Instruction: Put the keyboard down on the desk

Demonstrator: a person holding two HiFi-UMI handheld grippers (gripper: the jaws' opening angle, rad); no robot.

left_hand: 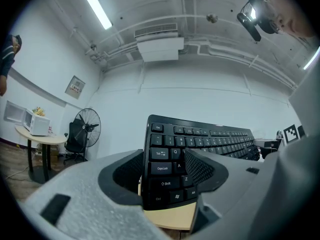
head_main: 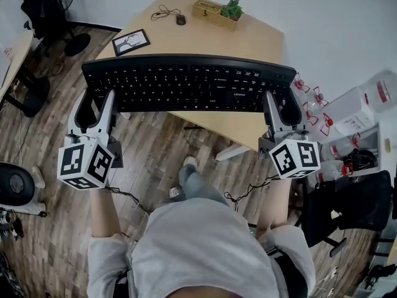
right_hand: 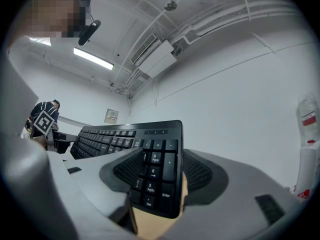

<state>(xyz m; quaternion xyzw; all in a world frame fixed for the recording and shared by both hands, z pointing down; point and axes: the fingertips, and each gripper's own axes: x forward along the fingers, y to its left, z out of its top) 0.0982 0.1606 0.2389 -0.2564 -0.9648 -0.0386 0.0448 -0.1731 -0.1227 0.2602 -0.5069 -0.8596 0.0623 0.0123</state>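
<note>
A long black keyboard (head_main: pixel 186 82) is held level across the near part of the light wooden desk (head_main: pixel 211 39); I cannot tell whether it touches the desktop. My left gripper (head_main: pixel 99 99) is shut on its left end, jaws clamped around the Shift and Caps Lock keys (left_hand: pixel 167 169). My right gripper (head_main: pixel 278 104) is shut on the right end, jaws around the number pad (right_hand: pixel 155 176). Tan desktop (left_hand: pixel 170 216) shows just under the keyboard (right_hand: pixel 125 136) in both gripper views.
On the far desk lie a framed picture (head_main: pixel 131 41), a mouse (head_main: pixel 180 19) with a cable, and a wooden planter (head_main: pixel 217 12). A fan (head_main: pixel 46 5) stands at the left, water bottles (head_main: pixel 363 104) at the right. My foot (head_main: pixel 189 163) is on the wood floor.
</note>
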